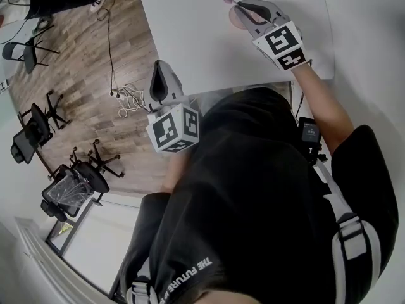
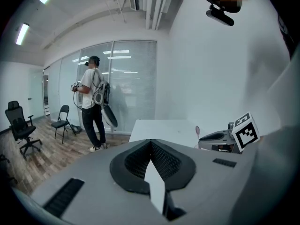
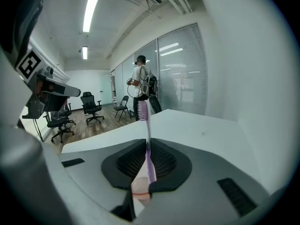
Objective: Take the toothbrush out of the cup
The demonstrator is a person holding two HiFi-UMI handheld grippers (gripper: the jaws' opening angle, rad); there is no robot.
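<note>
Nearest me, my left gripper (image 2: pixel 151 143) has its jaws together on nothing. It hangs near the table's edge, close to my body. I'd say it's parked out of the way, since this job needs only one tool.

Further out, my right gripper (image 3: pixel 147 144) is clamped on the toothbrush (image 3: pixel 145 125). The jaws pinch the purple handle partway along, and the bristle head sticks out beyond the tips. That mid-handle hold makes sense: it leaves the head clear and gives a straight pull.

In the head view, a pinkish round shape under that gripper looks like the cup (image 1: pixel 241 19), standing on the white table (image 1: pixel 190 24). I can't tell whether the handle's lower end sits inside it. My judgement is that the draw-out is under way, not finished.

Beyond the table, a person (image 3: pixel 142 83) stands by the glass wall, well clear.
</note>
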